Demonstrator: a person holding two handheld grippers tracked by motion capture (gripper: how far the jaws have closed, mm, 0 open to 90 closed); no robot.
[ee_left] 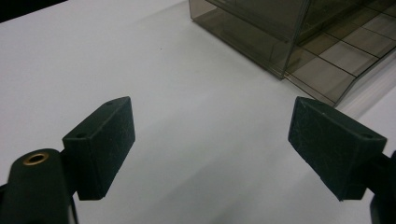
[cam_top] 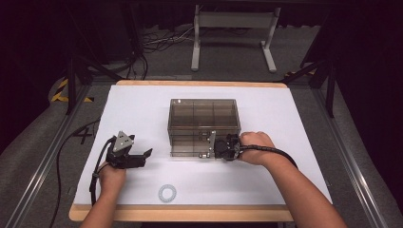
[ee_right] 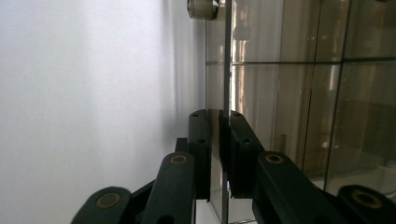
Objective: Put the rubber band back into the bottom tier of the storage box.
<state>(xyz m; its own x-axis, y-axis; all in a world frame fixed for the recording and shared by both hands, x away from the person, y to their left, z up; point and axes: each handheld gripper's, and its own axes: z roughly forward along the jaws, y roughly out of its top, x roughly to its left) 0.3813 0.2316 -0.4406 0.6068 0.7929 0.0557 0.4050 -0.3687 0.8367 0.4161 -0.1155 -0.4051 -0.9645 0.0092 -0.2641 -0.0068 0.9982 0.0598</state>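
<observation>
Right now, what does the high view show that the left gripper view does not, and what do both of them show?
High view alone: the right gripper, shut on the front panel of the smoky clear drawer box, both forearms, a small white ring near the table's front edge, and the floor with a white stand behind. Left gripper view alone: a close look at the left gripper, its two black jaws wide apart with nothing between them. Both: the white tabletop and the box's corner.

A white-topped desk (cam_top: 142,102) with a wooden edge stands on grey floor (cam_top: 228,61). Beyond it, a white frame (cam_top: 234,33), tangled cables (cam_top: 157,40) and dark surroundings; hazard tape (cam_top: 61,90) at left.
</observation>
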